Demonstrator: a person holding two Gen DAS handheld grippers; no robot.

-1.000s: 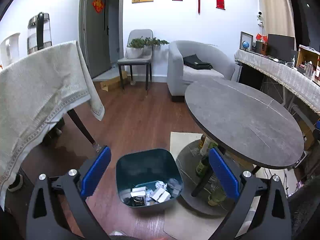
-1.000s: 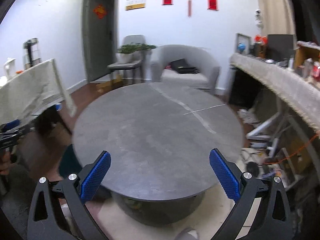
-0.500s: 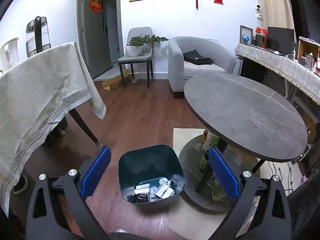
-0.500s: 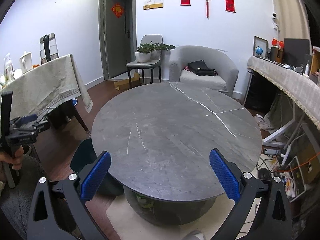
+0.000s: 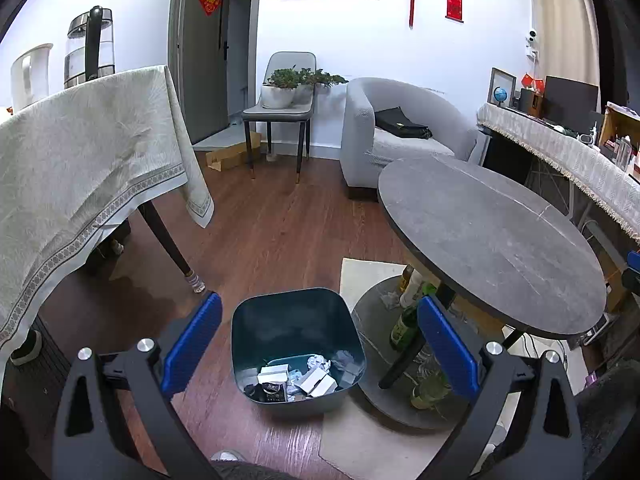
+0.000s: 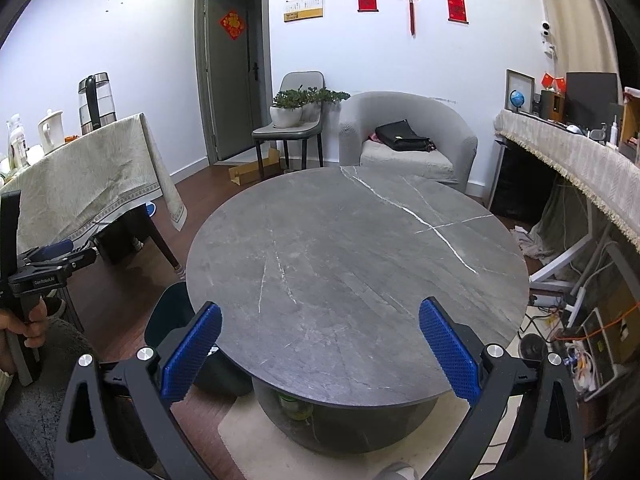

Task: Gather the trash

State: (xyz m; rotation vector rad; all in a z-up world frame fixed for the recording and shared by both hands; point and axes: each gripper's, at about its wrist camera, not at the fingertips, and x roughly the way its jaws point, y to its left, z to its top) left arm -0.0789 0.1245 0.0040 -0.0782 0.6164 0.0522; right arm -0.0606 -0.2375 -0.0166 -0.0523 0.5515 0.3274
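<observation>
Both grippers (image 5: 319,340) (image 6: 320,344) released, empty; round grey table (image 6: 360,264) bare, bin (image 5: 298,320) on wood floor (image 5: 272,232)

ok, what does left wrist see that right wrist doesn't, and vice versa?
Only the left wrist view: the inside of the teal trash bin with boxes and crumpled paper, plus green glass bottles under the round table.

Only the right wrist view: the full grey tabletop with nothing on it, the left gripper held in a hand, and the cable clutter.

Both: armchair, black bag, potted plant chair, kettle. Right gripper open.
</observation>
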